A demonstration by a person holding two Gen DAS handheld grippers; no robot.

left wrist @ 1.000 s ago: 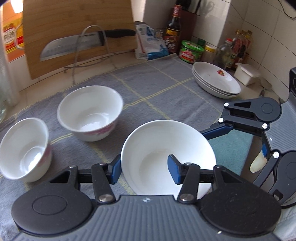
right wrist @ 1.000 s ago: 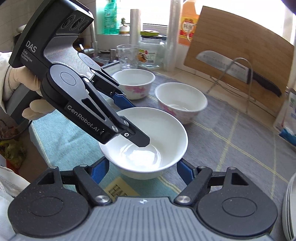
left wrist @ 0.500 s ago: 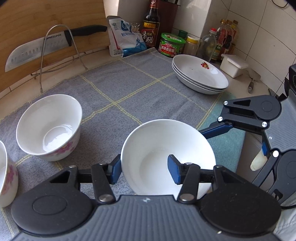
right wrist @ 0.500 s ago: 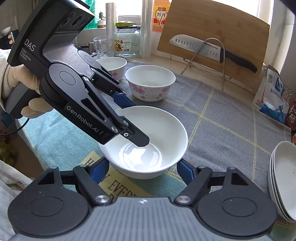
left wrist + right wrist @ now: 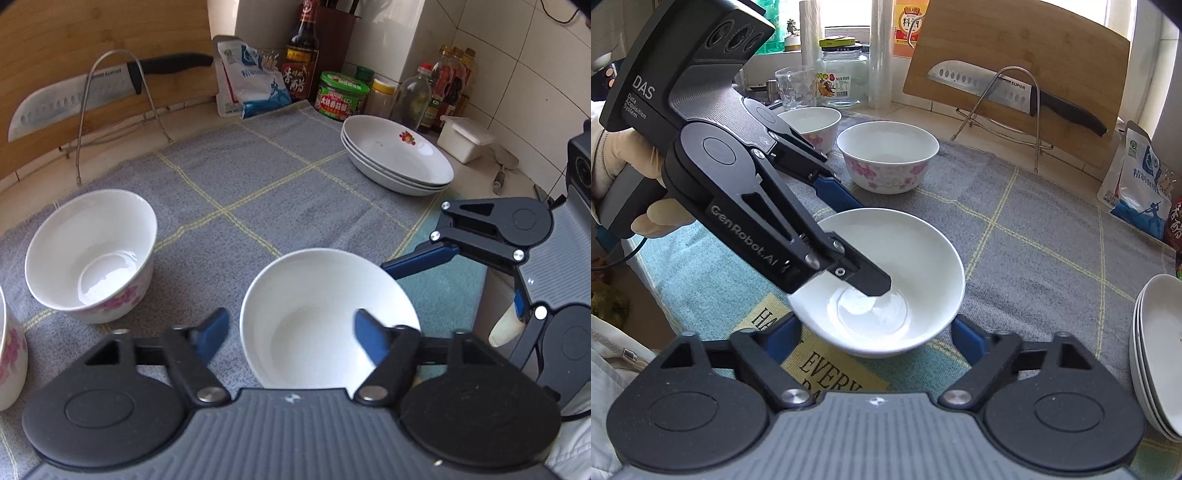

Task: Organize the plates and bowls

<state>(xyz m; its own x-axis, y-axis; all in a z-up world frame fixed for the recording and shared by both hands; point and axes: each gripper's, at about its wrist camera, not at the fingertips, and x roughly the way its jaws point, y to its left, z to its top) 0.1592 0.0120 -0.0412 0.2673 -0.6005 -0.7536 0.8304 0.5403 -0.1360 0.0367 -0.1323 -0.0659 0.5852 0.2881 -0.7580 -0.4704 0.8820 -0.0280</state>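
Now the grey mat (image 5: pixel 258 177) is lying under everything, with a plate stack (image 5: pixel 397 155) sitting at its far right corner. Left of the plain bowl (image 5: pixel 325 314), a floral bowl (image 5: pixel 88 254) is standing apart on the mat. The left gripper (image 5: pixel 291 332) is straddling the plain bowl's near rim, jaws parted wider than the wall between them. The right gripper (image 5: pixel 877 338) is sitting wide open beside that bowl.

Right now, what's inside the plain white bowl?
One finger of the left claw, tip near the plain white bowl's floor; nothing else shows. The patch beneath that finger is hidden.
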